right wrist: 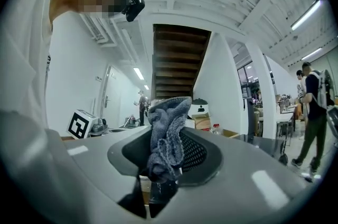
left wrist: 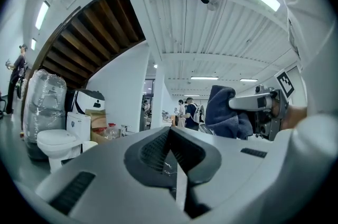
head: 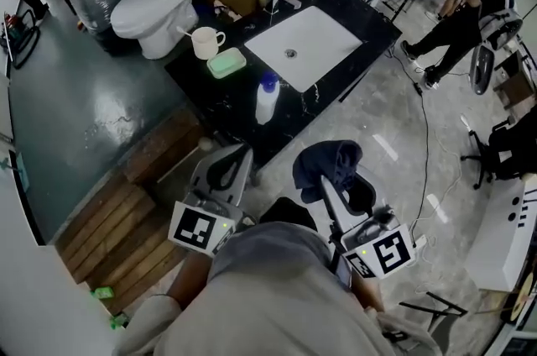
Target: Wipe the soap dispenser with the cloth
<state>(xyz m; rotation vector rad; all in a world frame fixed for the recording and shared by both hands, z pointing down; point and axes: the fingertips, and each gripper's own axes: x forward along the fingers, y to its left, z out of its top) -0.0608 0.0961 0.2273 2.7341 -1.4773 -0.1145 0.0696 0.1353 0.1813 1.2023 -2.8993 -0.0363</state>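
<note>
**Cloth gripped, dispenser not yet reached**

The right gripper point(head: 337, 188) has its fingers clamped on a bunched dark blue cloth point(right wrist: 165, 136), which stands up out of them in a wad. The left gripper point(left wrist: 170, 136) has its fingers closed together with nothing between them. Both are near the person, well apart from the soap dispenser point(head: 266, 98). This white bottle with a blue pump stands upright on the black surface point(head: 204, 91), close to its near edge and just left of the white sink point(head: 306, 44). The step in hand looks like the approach. The bottle could tip off that edge, so open the left fingers first and steady its body. Then press the cloth's loose wad, not the fingers, against its side.
</note>
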